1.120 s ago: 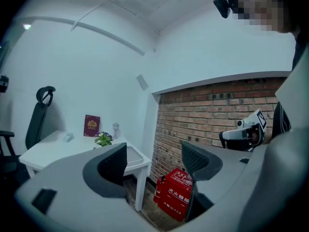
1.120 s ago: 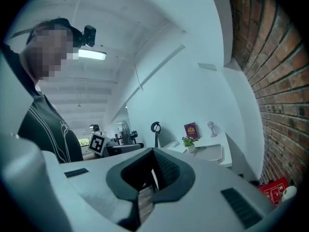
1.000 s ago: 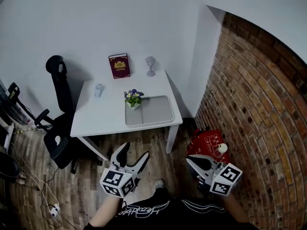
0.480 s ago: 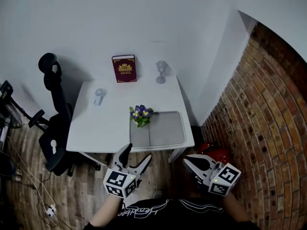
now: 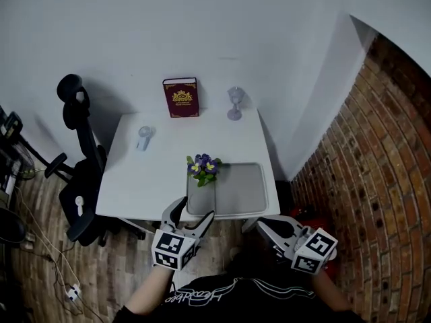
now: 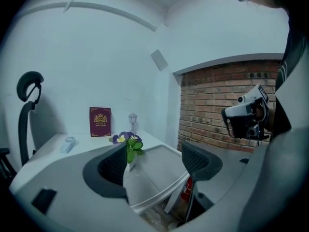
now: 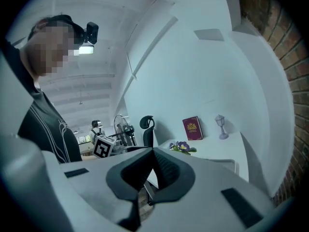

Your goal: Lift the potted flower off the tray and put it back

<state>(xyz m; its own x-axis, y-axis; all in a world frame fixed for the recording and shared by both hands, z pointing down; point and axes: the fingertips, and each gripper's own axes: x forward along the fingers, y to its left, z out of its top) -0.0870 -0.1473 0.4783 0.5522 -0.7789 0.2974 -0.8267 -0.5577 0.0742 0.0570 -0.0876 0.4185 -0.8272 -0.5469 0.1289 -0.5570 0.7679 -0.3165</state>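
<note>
A small potted flower (image 5: 203, 169) with purple and yellow blooms in a white pot stands at the left end of the grey tray (image 5: 242, 190) on a white table (image 5: 148, 180). My left gripper (image 5: 192, 219) hangs open just off the table's front edge, below the flower and apart from it. In the left gripper view the flower (image 6: 128, 142) and tray (image 6: 166, 185) lie ahead between the wide-apart jaws of the left gripper (image 6: 154, 164). My right gripper (image 5: 259, 226) is shut on nothing, off the table's front right corner. The right gripper view shows the flower (image 7: 181, 146) far beyond the right gripper (image 7: 153, 153).
A dark red book (image 5: 181, 98) and a small grey lamp ornament (image 5: 234, 104) stand at the table's back edge. A little handheld fan (image 5: 143, 137) lies at the left. A black office chair (image 5: 77, 173) stands left of the table, a brick wall (image 5: 377, 153) to the right.
The head view and both grippers have come closer to the table's front edge. The flower has stayed on the tray, and neither gripper's jaws have changed.
</note>
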